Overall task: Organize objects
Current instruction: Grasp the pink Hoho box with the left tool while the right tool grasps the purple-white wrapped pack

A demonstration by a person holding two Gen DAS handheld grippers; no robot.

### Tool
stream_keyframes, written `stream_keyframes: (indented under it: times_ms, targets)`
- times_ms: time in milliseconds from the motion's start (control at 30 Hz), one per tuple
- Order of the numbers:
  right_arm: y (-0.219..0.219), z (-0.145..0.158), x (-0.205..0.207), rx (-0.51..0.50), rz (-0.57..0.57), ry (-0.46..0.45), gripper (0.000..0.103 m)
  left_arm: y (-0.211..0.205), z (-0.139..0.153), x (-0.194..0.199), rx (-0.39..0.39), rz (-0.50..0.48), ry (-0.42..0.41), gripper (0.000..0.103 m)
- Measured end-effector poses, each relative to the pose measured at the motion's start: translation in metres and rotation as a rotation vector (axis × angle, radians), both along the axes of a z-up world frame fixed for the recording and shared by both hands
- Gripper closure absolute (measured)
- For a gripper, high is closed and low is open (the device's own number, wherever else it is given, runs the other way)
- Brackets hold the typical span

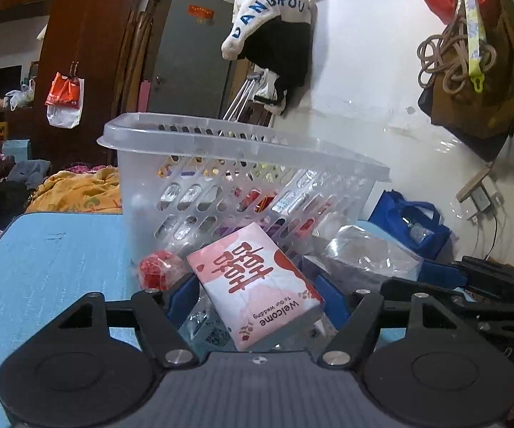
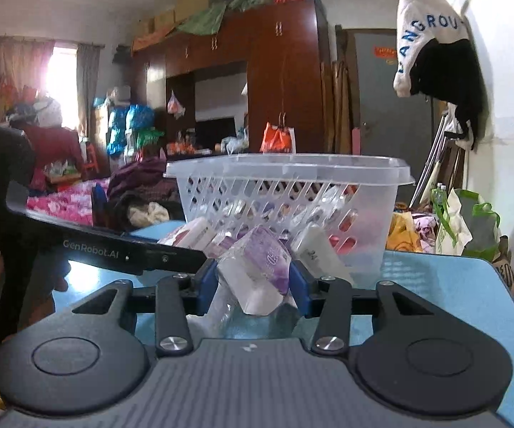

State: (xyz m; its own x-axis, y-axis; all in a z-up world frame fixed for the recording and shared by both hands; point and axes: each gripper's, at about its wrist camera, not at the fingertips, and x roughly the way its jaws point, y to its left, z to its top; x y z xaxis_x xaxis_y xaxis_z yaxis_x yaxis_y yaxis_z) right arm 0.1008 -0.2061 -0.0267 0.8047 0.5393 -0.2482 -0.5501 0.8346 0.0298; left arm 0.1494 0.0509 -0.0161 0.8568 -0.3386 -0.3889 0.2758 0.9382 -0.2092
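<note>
Both hand-held grippers (image 1: 257, 299) (image 2: 253, 281) level, clamping tissue packs (image 1: 257, 289) (image 2: 257, 271).

The blue table (image 1: 43, 256) holds a clear basket (image 1: 221, 178) at the far side, with a small red ball (image 1: 159, 267) and tissue packs (image 2: 192, 232) near it.

The clear basket (image 1: 242, 178) stood squarely ahead of both grippers, its perforated wall blocking the way forward; only its open top offered a way in. Packets crowded its foot: a pink tissue pack (image 1: 257, 285), a red ball (image 1: 159, 267), a purple-printed pack (image 2: 260, 267). To the left, the blue surface (image 1: 53, 249) lay open.
</note>
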Motion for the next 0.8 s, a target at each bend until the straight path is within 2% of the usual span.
stream_keyframes:
  times_ms: [133, 367, 800]
  targets:
    - [-0.006, 0.001, 0.002, 0.043, -0.010, 0.002, 0.056, 0.001, 0.002, -0.006, -0.002, 0.010, -0.038, 0.028]
    - [-0.007, 0.002, 0.004, 0.062, -0.009, -0.005, 0.056, 0.001, 0.006, -0.012, -0.011, 0.007, -0.088, 0.029]
    - [-0.012, -0.001, 0.002, 0.096, -0.008, -0.019, 0.056, 0.004, 0.005, -0.015, -0.032, 0.008, -0.108, 0.030]
